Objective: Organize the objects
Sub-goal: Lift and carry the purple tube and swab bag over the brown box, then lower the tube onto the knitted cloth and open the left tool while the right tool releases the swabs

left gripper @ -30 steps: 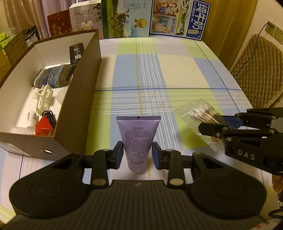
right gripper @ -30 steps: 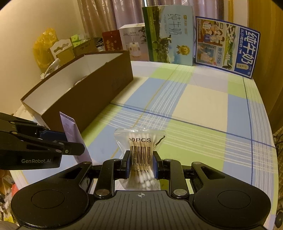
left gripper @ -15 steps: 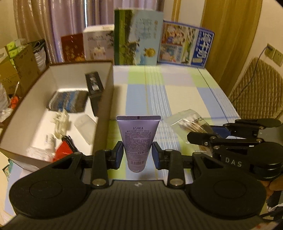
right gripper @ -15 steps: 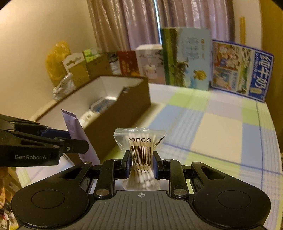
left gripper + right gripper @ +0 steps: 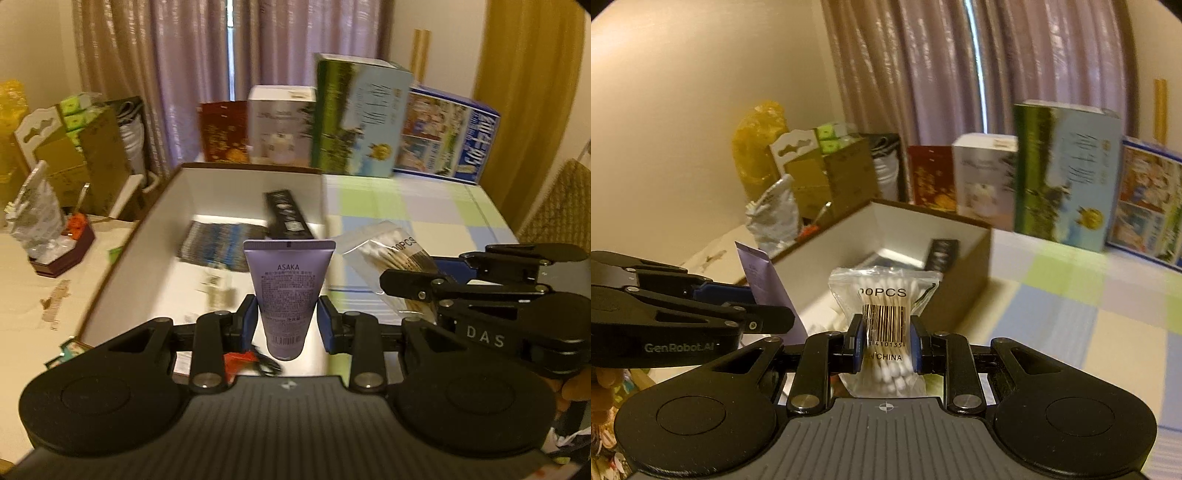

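Note:
My left gripper (image 5: 288,321) is shut on a purple ASAKA tube (image 5: 289,291) and holds it upright above the near end of the open brown cardboard box (image 5: 147,229). My right gripper (image 5: 884,339) is shut on a clear bag of cotton swabs (image 5: 884,291), held in the air beside the box's right wall (image 5: 967,288). In the left wrist view the right gripper (image 5: 417,284) sits to the right with the bag of swabs (image 5: 388,251). In the right wrist view the left gripper (image 5: 768,306) and the tube (image 5: 764,277) are at the left.
The box holds a knitted blue pouch (image 5: 218,240), a black carton (image 5: 288,214) and small items. Tall cartons (image 5: 354,118) stand along the table's far edge on the checked tablecloth (image 5: 424,210). Clutter and bags (image 5: 37,214) lie left of the box.
Both grippers have risen and moved left toward the box with their objects still held. The left gripper now hangs over the box's inside instead of the tablecloth.

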`<act>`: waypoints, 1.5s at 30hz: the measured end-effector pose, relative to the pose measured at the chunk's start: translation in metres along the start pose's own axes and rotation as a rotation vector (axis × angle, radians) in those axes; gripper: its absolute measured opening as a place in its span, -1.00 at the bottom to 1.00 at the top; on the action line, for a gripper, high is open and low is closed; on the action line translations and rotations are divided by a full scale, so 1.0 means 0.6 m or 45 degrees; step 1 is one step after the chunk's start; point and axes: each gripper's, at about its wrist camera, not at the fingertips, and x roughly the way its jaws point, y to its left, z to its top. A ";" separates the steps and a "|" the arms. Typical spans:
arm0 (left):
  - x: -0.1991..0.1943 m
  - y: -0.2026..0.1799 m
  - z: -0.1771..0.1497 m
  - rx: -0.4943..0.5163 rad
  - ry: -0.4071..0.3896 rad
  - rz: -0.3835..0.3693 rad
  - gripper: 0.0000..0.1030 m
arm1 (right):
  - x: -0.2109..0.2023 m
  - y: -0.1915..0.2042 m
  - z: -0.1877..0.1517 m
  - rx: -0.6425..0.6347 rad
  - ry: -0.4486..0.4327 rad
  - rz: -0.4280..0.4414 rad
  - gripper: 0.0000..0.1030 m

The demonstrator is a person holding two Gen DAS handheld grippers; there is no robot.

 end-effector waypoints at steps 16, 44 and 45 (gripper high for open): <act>0.078 0.135 0.036 0.014 0.043 0.088 -0.43 | 0.129 0.030 0.041 0.010 0.054 -0.053 -0.59; 0.305 0.202 0.074 0.122 0.262 0.054 -0.43 | 0.276 -0.012 0.066 0.111 0.171 -0.190 -0.59; 0.309 0.202 0.076 0.126 0.265 0.050 -0.43 | 0.278 -0.014 0.067 0.111 0.172 -0.193 -0.59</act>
